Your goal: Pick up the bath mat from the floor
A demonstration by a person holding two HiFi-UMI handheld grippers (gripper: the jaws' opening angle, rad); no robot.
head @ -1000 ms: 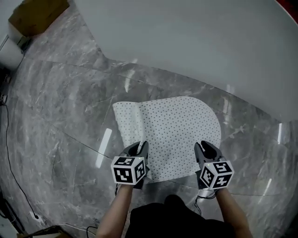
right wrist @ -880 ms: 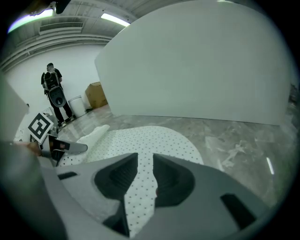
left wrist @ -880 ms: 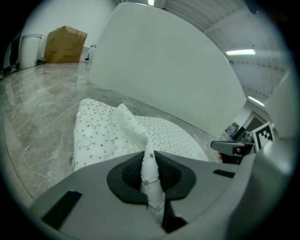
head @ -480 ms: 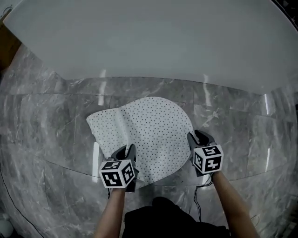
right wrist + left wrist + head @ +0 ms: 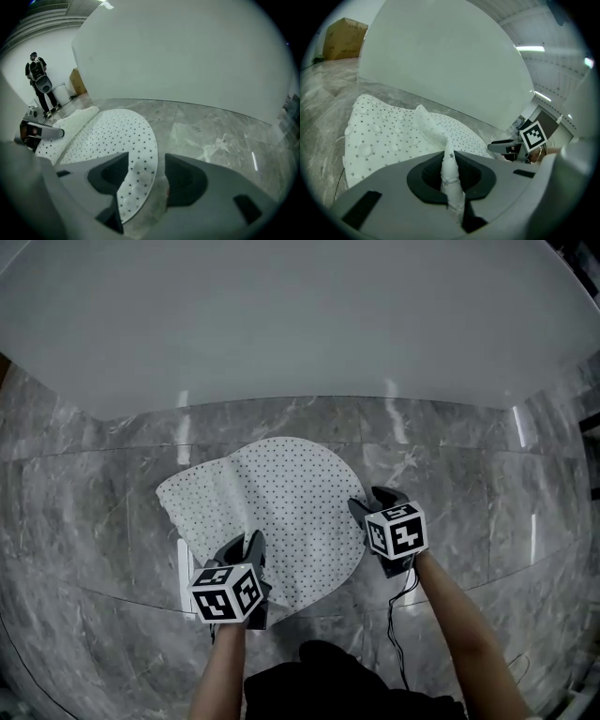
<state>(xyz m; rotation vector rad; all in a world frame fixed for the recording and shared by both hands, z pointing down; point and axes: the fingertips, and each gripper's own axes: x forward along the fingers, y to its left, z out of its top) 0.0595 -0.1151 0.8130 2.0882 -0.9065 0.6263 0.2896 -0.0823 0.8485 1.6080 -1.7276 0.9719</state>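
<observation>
The white bath mat (image 5: 272,502), dotted with small dark marks, lies on the grey marble floor (image 5: 450,493), its near left corner lifted. My left gripper (image 5: 251,544) is shut on that corner; in the left gripper view a bunched fold of mat (image 5: 449,174) stands pinched between the jaws. My right gripper (image 5: 367,503) sits at the mat's right edge. In the right gripper view its jaws are opening, and the mat's rounded edge (image 5: 138,176) lies loose between them, with the pads off it.
A large white curved wall (image 5: 300,315) rises just beyond the mat. A cardboard box (image 5: 342,37) stands far off to the left. In the right gripper view a person (image 5: 40,84) stands in the distance beside a bin (image 5: 60,92).
My right gripper's jaws have spread and let go of the mat's right edge. Both grippers and the mat sit further left in the head view, the right one higher.
</observation>
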